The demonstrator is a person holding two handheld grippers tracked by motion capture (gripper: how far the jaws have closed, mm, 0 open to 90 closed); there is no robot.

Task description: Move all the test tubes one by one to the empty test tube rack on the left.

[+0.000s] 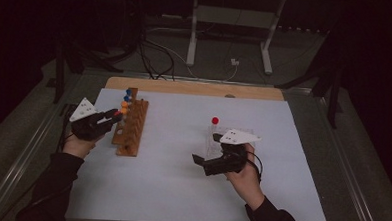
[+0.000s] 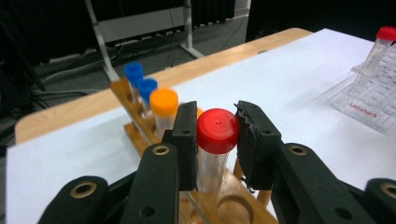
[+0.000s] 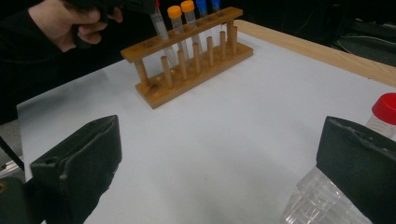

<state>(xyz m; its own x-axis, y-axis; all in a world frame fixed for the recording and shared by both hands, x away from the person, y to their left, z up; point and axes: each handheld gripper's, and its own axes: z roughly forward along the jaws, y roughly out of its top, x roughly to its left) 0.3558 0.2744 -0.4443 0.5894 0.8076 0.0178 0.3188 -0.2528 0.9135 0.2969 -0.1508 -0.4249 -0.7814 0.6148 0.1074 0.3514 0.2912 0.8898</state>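
While the red-capped tube (image 2: 215,149) is clamped just under its cap by the left gripper (image 2: 215,140) above the wooden rack (image 1: 131,127), it should be kept upright and centred over a free hole. The right gripper (image 3: 219,154), jaws apart, is kept clear beside the clear plastic rack (image 1: 217,141).

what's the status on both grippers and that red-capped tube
Left gripper shut on red-capped clear plastic tube, over wooden tube rack. Right gripper open, empty, beside clear plastic rack. Nothing in the way.
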